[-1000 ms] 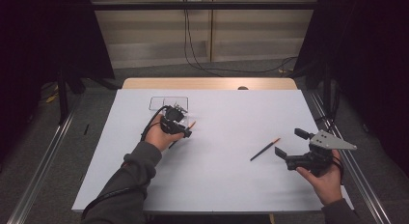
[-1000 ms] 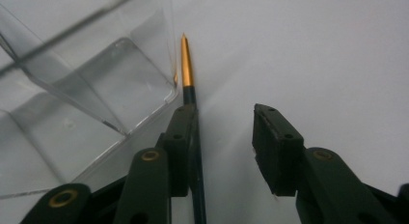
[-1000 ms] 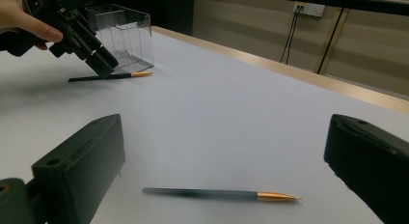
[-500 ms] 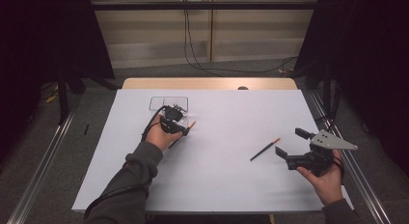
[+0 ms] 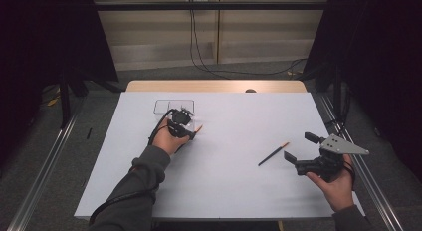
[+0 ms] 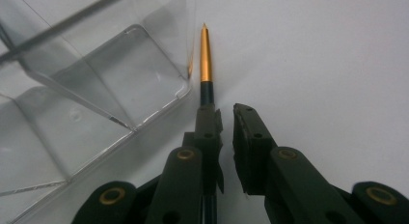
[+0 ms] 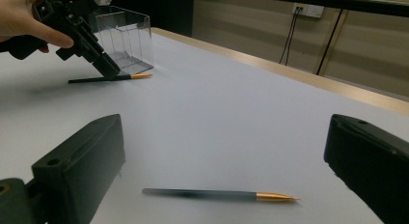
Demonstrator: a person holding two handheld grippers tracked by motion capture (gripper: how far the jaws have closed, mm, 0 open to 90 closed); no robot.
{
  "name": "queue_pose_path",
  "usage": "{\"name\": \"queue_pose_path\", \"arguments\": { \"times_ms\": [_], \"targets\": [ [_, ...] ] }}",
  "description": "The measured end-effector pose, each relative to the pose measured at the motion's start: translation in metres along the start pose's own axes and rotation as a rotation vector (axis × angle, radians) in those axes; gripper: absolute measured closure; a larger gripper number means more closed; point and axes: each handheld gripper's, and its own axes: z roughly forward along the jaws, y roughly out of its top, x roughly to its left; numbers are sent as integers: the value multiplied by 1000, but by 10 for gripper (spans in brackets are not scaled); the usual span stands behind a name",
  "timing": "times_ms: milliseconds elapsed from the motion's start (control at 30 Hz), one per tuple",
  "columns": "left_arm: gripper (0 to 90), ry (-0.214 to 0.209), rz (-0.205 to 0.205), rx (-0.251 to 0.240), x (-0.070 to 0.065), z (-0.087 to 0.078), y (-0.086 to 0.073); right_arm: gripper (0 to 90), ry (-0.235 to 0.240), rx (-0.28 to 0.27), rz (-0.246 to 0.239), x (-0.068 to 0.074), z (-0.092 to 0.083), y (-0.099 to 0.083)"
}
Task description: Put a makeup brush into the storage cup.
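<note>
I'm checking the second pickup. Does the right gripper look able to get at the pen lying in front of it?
Probably yes. The right gripper has its jaws wide open facing the pen, which lies flat on the bare white table with nothing between them.

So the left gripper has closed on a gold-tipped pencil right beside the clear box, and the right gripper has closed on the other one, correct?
Not quite: the right gripper is open, its pencil lying untouched on the table, as the right gripper view shows. The left gripper has indeed just closed on its pencil beside the clear box.
</note>
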Motion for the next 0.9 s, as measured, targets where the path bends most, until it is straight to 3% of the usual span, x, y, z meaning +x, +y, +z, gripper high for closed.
{"name": "queue_pose_path", "arguments": {
  "times_ms": [67,133,167,300,333,400,633,733,767,900],
  "targets": [
    [800,7,21,9,2,-1,0,2,-2,-1,2,0,0,0],
    [796,10,19,6,2,-1,0,2,1,2,2,0,0,0],
    [794,9,-10,-9,2,0,-1,2,1,1,-1,0,0,0],
    [780,8,2,-13,3,-1,-2,2,4,5,5,0,0,0],
    [780,17,25,2,4,-2,-2,2,4,5,5,0,0,0],
    [779,17,10,-10,3,-2,-2,2,5,4,0,0,0,0],
    [759,34,37,4,4,-4,-1,2,2,5,4,0,1,-1],
    [756,45,8,-9,5,-1,-1,2,6,3,1,0,1,0],
    [755,46,28,5,6,-1,-1,2,6,4,-3,0,1,0],
    [753,39,27,14,6,4,-3,2,5,3,-1,0,1,0]
  ]
}}
